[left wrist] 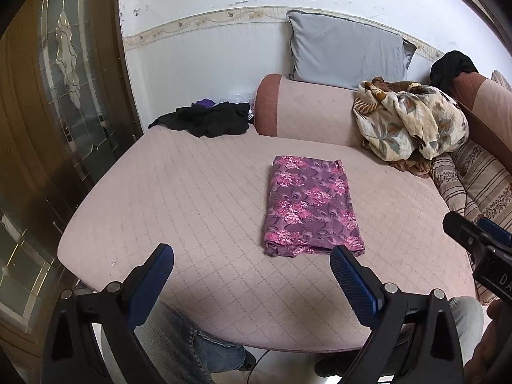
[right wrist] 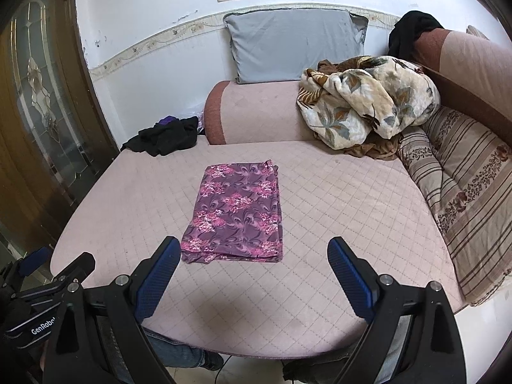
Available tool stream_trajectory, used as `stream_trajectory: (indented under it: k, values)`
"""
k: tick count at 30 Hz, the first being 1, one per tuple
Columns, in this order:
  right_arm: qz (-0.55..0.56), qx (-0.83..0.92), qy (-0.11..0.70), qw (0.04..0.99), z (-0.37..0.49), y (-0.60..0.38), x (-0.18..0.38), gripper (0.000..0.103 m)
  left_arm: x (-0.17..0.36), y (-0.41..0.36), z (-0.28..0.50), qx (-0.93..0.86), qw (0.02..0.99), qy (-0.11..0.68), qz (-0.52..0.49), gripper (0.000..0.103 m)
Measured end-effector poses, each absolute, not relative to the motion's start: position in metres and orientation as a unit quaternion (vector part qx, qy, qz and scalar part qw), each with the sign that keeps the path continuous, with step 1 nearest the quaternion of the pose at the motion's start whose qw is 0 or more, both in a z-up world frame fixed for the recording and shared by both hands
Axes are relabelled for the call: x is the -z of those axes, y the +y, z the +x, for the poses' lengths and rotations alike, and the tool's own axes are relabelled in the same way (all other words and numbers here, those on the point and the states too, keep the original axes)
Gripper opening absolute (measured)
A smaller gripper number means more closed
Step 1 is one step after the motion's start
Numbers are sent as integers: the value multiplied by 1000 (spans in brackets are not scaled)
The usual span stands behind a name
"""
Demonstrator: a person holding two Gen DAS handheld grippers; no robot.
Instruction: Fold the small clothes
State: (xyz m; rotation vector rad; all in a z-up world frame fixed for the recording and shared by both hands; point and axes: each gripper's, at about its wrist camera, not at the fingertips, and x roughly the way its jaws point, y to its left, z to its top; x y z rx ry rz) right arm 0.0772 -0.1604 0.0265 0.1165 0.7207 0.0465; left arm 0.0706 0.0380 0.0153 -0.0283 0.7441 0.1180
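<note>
Folded purple floral cloth (right wrist: 235,212) lies flat on the pink quilted sofa seat (right wrist: 336,211), near the middle, a neat rectangle with its long side running toward the backrest; layered edges show at the near end, one corner slightly peeled at 7 o'clock. Pattern is pink blossoms on purple swirls. No containers in view — loose items only.

Left tongs (left wrist: 252,256) stand wide apart, nothing between them, hovering over the seat's near edge; the cloth's near end sits at about 1 o'clock from their midpoint. Right tongs (right wrist: 254,248) are also spread wide and empty, the cloth's near edge just beyond their left finger, at 11 o'clock.

Black clothes pile (left wrist: 208,118) with a bit of purple on top lies at the seat's far-left corner, 10 o'clock from the cloth. Crumpled leaf-print blanket (right wrist: 368,102) is heaped at 2 o'clock against the backrest. Grey pillow (right wrist: 294,44) leans on the wall at 12 o'clock. Striped cushion (right wrist: 470,192) at 3 o'clock.
</note>
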Motion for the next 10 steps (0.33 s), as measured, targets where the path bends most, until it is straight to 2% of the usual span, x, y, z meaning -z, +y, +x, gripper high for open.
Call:
stream_trajectory:
  k: [10]
  values:
    - [69, -28, 358, 931, 104, -167, -15, 93, -11, 32, 96, -59, 933, 354, -6, 100]
